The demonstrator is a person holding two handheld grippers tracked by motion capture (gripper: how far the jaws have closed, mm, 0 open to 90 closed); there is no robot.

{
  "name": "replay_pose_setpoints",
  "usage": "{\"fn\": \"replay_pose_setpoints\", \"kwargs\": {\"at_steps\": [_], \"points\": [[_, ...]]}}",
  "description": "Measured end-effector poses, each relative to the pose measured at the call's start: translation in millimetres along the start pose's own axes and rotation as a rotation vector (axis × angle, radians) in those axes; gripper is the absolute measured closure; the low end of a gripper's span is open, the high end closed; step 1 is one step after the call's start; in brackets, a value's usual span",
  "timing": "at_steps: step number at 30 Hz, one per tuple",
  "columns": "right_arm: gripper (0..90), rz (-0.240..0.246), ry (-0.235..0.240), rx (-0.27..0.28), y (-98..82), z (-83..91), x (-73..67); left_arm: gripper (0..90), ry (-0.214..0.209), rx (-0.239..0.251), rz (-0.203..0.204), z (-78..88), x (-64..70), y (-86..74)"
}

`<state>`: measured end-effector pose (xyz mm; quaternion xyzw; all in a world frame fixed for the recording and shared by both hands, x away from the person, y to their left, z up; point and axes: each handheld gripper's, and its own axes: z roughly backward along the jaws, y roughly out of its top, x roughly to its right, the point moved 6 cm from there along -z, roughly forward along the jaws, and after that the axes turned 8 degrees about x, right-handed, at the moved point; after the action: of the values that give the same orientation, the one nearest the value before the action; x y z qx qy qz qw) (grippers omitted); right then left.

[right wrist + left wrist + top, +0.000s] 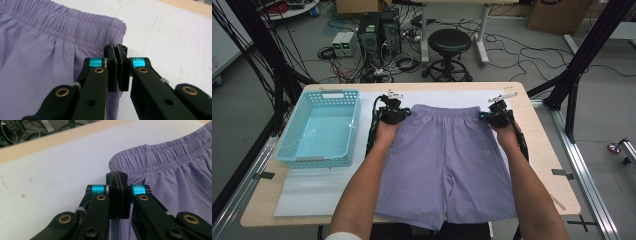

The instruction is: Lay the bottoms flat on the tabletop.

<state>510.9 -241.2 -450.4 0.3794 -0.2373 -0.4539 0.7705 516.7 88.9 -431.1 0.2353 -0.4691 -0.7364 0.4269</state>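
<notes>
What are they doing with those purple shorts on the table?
A person holds a hand-held gripper in each hand at the waistband corners of the purple shorts, which lie flat on a white mat. The left hand-held gripper and the right hand-held gripper both have their jaws shut, with no cloth plainly pinched. A blue basket waits beside them.

Basket point(323, 127) left of shorts point(447, 160) on table point(542, 150)
</notes>
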Motion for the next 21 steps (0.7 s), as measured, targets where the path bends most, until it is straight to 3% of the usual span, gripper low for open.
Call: {"fn": "replay_pose_setpoints", "kwargs": {"at_steps": [5,8,12,16,17,19,21], "points": [[88.7,0.016,-0.016,0.024,11.1,-14.3,3.5,88.8,0.013,0.026,0.028,-10.6,-12.5,3.7],[88.7,0.004,-0.039,0.081,21.6,-24.7,6.4,88.8,0.026,0.063,0.027,-15.6,-18.1,5.0],[88.6,0.000,-0.069,0.125,31.0,-31.8,6.4,88.8,0.042,0.123,0.017,-18.2,-24.5,22.2],[87.1,-0.022,-0.083,0.132,31.6,-36.4,5.6,87.5,0.033,0.109,0.007,-22.4,-23.8,17.8],[81.7,-0.035,-0.081,0.123,29.8,-38.8,4.6,80.8,0.046,0.091,0.016,-23.5,-24.5,12.8],[58.5,-0.057,-0.081,0.079,24.0,-42.9,2.9,65.3,0.070,0.044,0.047,-23.4,-26.0,1.2],[56.0,-0.076,-0.076,0.092,21.7,-40.2,0.9,58.7,0.080,0.007,0.046,-18.8,-26.8,-8.2]]}}
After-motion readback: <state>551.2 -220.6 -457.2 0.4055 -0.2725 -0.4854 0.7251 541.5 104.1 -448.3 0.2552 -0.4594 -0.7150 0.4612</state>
